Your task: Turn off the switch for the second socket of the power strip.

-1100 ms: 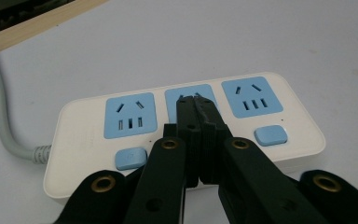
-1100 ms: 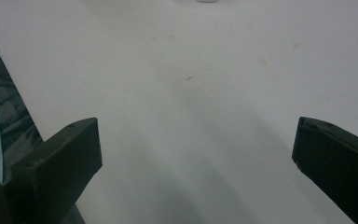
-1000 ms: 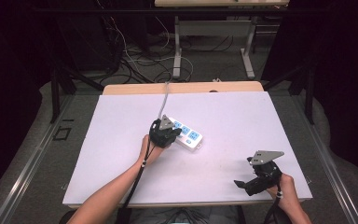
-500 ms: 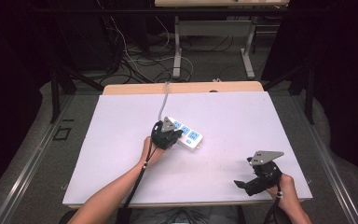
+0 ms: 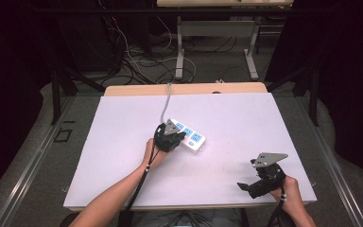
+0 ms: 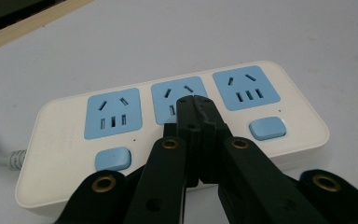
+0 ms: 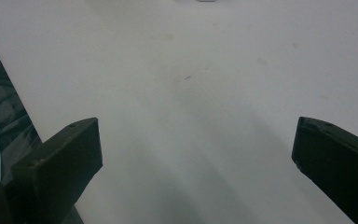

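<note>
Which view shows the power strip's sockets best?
The left gripper view: the power strip is close up, three blue sockets and two switches clear, with the shut left claw over the middle socket. The high view shows it small, partly covered. The right gripper view catches a sliver at the top edge.

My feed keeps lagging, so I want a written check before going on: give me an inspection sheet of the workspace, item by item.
Surface: white table top, a few faint specks, wooden strip along the far edge.
Job's things: white power strip lying flat, three blue sockets, blue buttons by the outer two; the middle one's spot is hidden by the jaws.
Clutter: nothing seen.
Grippers: left hand-held gripper shut, tips over the middle socket; contact cannot be told. Right hand-held gripper open, empty, near the table's front right corner.
Cables: grey cord runs from the strip off the far edge; a cable trails from each gripper.
Surroundings: dark room, loose wires on the floor, metal desk legs beyond.
</note>
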